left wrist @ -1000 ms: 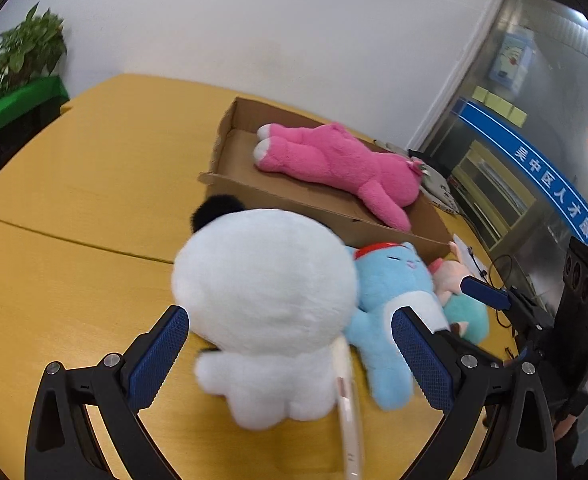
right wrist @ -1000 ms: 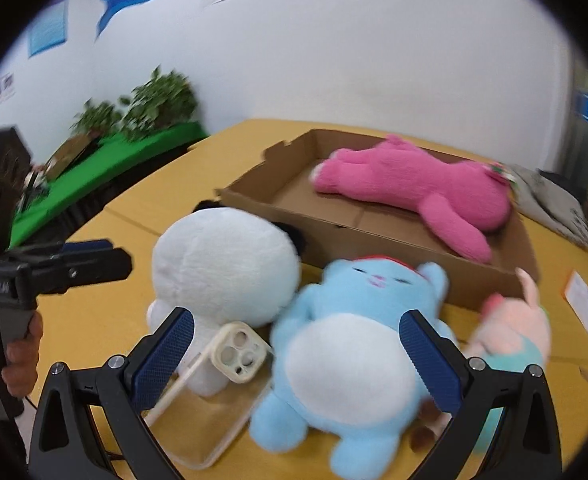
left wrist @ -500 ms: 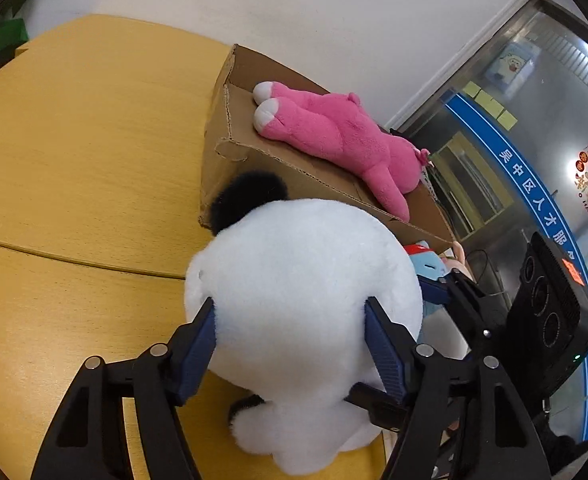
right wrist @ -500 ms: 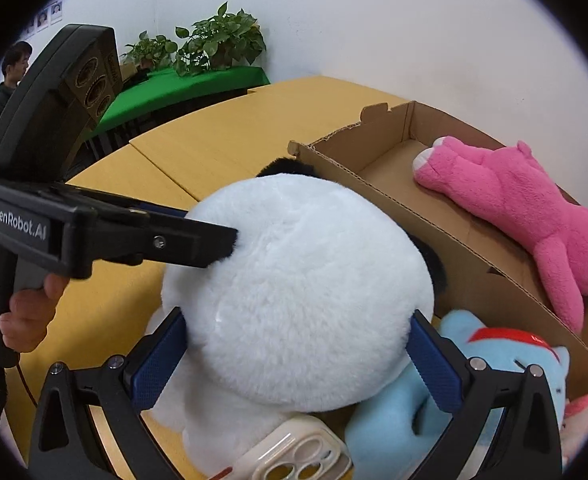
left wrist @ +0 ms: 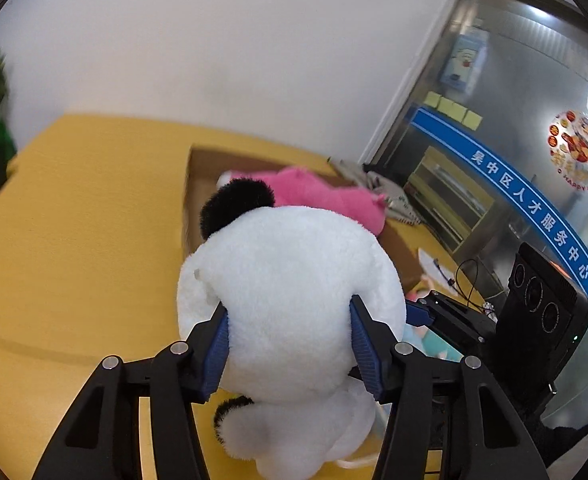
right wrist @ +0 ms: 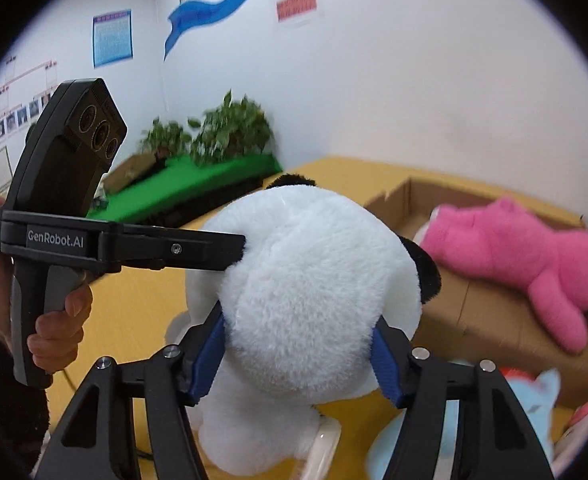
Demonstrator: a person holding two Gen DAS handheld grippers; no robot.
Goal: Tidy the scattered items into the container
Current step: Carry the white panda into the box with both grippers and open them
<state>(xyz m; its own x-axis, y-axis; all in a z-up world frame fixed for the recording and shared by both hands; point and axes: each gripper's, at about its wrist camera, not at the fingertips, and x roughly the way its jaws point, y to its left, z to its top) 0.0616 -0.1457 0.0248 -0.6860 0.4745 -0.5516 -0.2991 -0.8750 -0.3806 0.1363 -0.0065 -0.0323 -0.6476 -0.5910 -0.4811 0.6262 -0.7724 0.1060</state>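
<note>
A white plush panda (left wrist: 290, 280) with black ears fills the middle of both views (right wrist: 313, 292). My left gripper (left wrist: 290, 336) is shut on its head from one side, and my right gripper (right wrist: 299, 344) is shut on it from the other. The panda is held up off the yellow table (left wrist: 74, 240). Behind it stands an open cardboard box (right wrist: 489, 304) with a pink plush (right wrist: 525, 252) lying in it; the box (left wrist: 192, 184) and pink plush (left wrist: 313, 192) also show in the left wrist view. A blue plush (right wrist: 533, 400) lies below on the table.
A clear phone case (right wrist: 325, 440) lies under the panda. A small pink and teal plush (right wrist: 585, 412) is at the right edge. Papers and a cable (left wrist: 441, 268) lie past the box. Green plants (right wrist: 222, 132) stand behind the table.
Both grippers have closed on the panda's head and lifted it off the table. The box and pink plush now sit lower and farther in view.
</note>
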